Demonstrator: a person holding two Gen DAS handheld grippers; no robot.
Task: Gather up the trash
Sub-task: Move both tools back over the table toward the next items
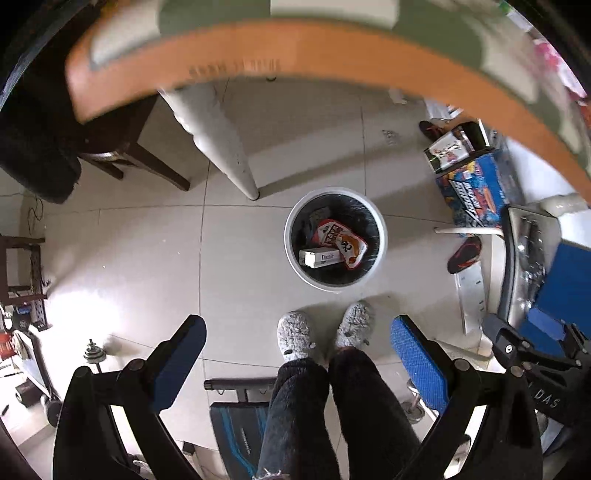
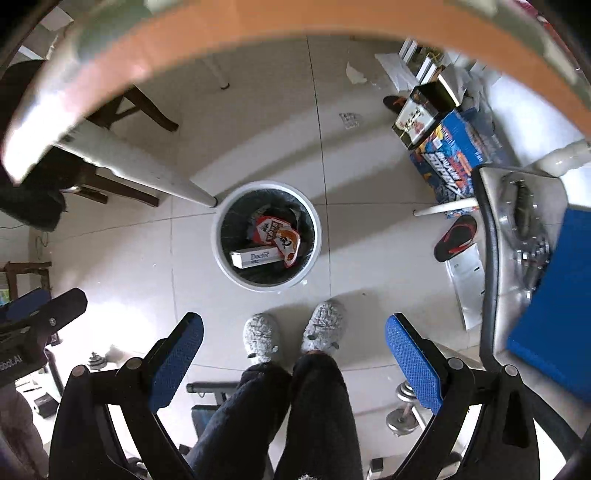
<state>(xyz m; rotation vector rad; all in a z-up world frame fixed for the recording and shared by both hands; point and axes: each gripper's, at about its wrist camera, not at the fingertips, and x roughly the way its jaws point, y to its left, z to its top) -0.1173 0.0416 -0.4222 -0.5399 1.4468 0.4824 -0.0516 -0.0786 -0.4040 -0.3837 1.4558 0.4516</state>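
A white round trash bin point(image 1: 295, 258) with a black liner stands on the tiled floor below both grippers; it also shows in the right wrist view point(image 2: 221, 258). Inside lie a white carton point(image 1: 319, 257) point(image 2: 255, 257) and a red-and-white snack bag point(image 1: 341, 240) point(image 2: 279, 238). My left gripper point(image 1: 297, 332) is open and empty, high above the floor. My right gripper point(image 2: 293, 330) is open and empty too. Part of the right gripper point(image 1: 532, 350) shows at the left view's right edge.
The orange table edge point(image 1: 295, 48) point(image 2: 295, 22) arcs across the top. A white table leg point(image 1: 229, 147) stands left of the bin. The person's grey slippers point(image 1: 295, 334) are just before the bin. Boxes point(image 1: 472, 184) and a sandal point(image 1: 463, 254) lie right; a dark chair point(image 1: 122, 155) left.
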